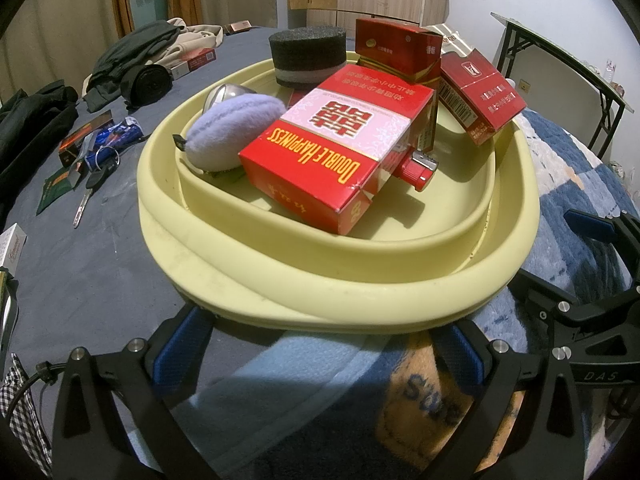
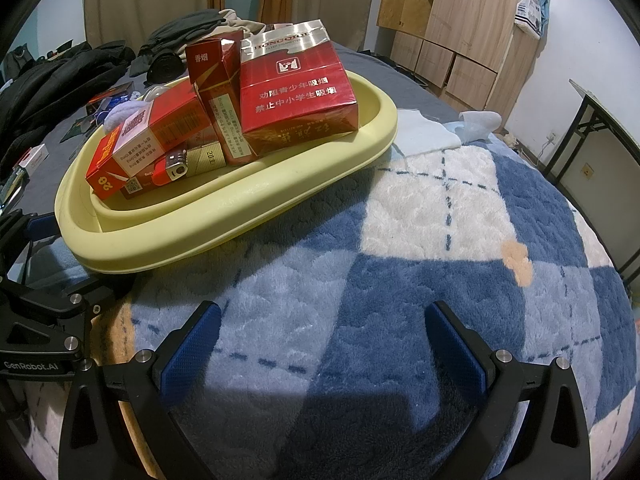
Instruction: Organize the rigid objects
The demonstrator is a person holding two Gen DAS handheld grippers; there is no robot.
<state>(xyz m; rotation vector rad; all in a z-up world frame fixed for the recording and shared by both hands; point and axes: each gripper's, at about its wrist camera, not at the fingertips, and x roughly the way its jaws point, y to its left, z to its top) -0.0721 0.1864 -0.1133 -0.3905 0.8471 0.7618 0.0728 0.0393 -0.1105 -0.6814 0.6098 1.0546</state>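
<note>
A pale yellow basin [image 1: 360, 292] [image 2: 168, 236] sits on the bed. In it lie a red Double Happiness box [image 1: 340, 152], two more red cigarette boxes [image 1: 400, 48] [image 1: 480, 96], a red lighter [image 1: 420, 168], a lilac plush puff [image 1: 236, 128], a black foam puck [image 1: 308, 56] and a silver object [image 1: 228, 94]. The largest red box [image 2: 296, 88] leans on the far rim in the right wrist view. My left gripper [image 1: 320, 356] is open and empty just before the basin's near rim. My right gripper [image 2: 320, 344] is open and empty over the blanket.
A blue and white plaid blanket [image 2: 440, 208] lies under the basin. Keys [image 1: 96, 176], small boxes [image 1: 80, 140] and dark clothes [image 1: 136, 60] lie on the grey sheet to the left. A folding table [image 1: 560, 64] stands at the right, wooden cabinets [image 2: 460, 20] behind.
</note>
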